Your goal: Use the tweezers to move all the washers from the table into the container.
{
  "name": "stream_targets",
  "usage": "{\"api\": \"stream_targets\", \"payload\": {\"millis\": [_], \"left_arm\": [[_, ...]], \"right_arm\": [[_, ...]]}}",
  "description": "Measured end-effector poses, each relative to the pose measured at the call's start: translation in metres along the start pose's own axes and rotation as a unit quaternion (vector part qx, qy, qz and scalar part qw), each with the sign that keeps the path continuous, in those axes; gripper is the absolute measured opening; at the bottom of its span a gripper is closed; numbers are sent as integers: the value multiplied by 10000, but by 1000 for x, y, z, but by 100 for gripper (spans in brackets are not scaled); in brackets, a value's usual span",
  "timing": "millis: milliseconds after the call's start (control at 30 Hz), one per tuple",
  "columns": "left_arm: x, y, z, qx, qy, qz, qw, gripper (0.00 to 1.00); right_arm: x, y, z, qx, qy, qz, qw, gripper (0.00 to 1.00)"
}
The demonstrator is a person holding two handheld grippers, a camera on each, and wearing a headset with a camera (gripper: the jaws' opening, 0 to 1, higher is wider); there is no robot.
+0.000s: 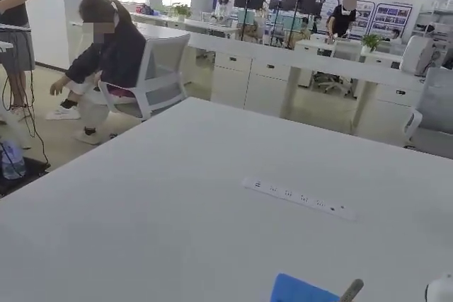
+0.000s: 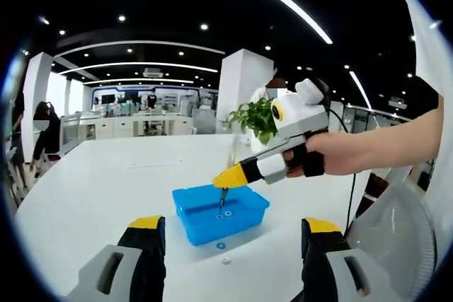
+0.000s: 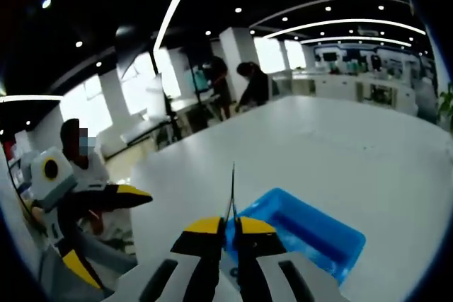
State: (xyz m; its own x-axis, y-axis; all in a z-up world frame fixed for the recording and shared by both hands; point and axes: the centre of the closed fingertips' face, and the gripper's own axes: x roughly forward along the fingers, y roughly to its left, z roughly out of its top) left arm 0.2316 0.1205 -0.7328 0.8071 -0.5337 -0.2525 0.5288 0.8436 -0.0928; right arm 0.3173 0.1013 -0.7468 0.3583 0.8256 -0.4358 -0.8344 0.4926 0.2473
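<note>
- Dropping step, as I read it: right gripper (image 2: 230,175) squeezed narrow on the tweezers (image 2: 223,199), tip pointing down into the blue container (image 2: 195,224), above washers inside (image 2: 221,215).
- Can't tell if the tip holds a washer.
- Left gripper (image 2: 233,224) wide apart, empty, near the container's front.
- Two washers on the table (image 2: 221,245) lie just in front of the container.
- Next probably calls for lifting the tip over the front wall and pinching the closest washer's thin edge.
</note>
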Motion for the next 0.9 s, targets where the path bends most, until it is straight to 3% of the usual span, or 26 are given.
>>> {"api": "stream_targets", "payload": {"millis": [400,900], "left_arm": [[0,-2,-1,29,28,-30,10000,80],[-1,-2,-1,40,32,-20,10000,80]], "right_arm": [[10,21,-38,99,371,245,9990,5],[32,27,-71,62,808,362,9961,5]]}}
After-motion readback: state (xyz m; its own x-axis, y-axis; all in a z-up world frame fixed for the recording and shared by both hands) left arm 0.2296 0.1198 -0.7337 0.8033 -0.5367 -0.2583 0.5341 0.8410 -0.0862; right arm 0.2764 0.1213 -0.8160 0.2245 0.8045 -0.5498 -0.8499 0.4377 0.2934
